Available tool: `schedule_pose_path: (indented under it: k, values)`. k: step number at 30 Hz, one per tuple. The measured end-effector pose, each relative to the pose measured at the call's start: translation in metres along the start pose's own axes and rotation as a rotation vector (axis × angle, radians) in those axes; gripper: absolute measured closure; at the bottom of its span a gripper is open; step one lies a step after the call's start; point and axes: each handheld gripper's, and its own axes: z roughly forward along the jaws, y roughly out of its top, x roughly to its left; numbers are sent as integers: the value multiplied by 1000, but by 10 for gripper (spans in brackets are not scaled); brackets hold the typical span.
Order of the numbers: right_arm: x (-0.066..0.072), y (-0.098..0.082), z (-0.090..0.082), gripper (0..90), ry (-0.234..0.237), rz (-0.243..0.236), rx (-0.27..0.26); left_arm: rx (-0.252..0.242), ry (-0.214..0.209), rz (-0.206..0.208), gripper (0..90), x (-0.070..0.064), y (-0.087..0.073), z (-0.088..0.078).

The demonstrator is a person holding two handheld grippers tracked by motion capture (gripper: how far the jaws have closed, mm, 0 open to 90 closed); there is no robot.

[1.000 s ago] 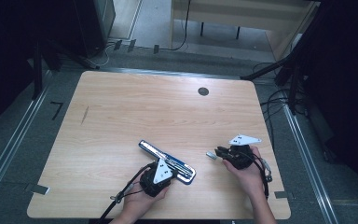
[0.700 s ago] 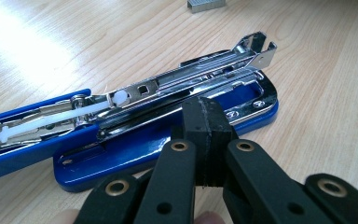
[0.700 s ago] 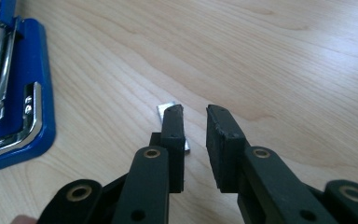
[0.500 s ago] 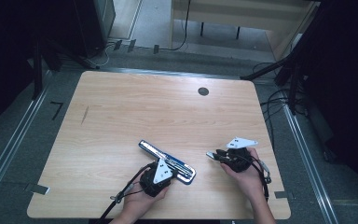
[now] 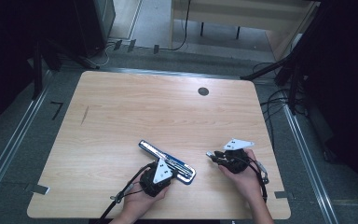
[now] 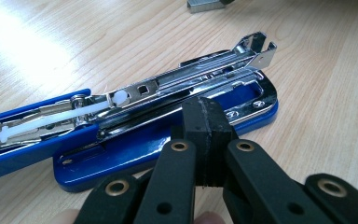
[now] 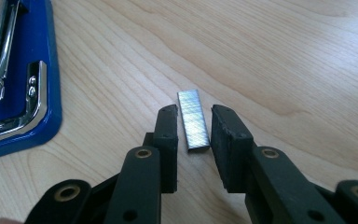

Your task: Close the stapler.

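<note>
A blue stapler [image 5: 168, 162] lies swung open on the wooden table [image 5: 144, 107], its chrome magazine [image 6: 186, 79] bared. My left gripper [image 6: 209, 109] is shut, pads together, its tip at the near edge of the stapler's blue base [image 6: 135, 156]. A short silver strip of staples [image 7: 192, 126] lies flat on the table to the stapler's right. My right gripper [image 7: 194, 113] straddles that strip; its jaws have just been opening, and the pads stand clear of the strip on both sides. In the high view my left gripper [image 5: 167, 166] and right gripper [image 5: 213, 156] sit near the front edge.
A black round grommet [image 5: 203, 91] sits in the table's far right part. Cables trail from both grippers over the front edge. Beyond the table stand dark equipment [image 5: 93, 23] and a wooden bench [image 5: 242, 14].
The right gripper has shifted slightly toward the near edge, its tip still pointing at the stapler. The left gripper and the stapler have stayed put.
</note>
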Motion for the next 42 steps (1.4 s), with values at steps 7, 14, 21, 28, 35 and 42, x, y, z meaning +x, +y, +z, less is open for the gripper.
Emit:
schedule_pose_path:
  k: [7,14,21,28,35,42]
  values:
    - [4,-1,6,746,-11,-36,6,0,0,1,900,0,0,0]
    - [7,-3,7,791,-23,-33,-8,0,0,-1,900,0,0,0]
    - [10,-3,7,798,-29,-46,-12,0,0,1,900,0,0,0]
    - [14,2,1,799,-15,-36,-36,0,0,1,900,0,0,0]
    - [21,7,-5,799,10,-41,-40,0,0,1,900,0,0,0]
    - [32,18,-13,799,31,-70,-54,1,0,2,900,0,0,0]
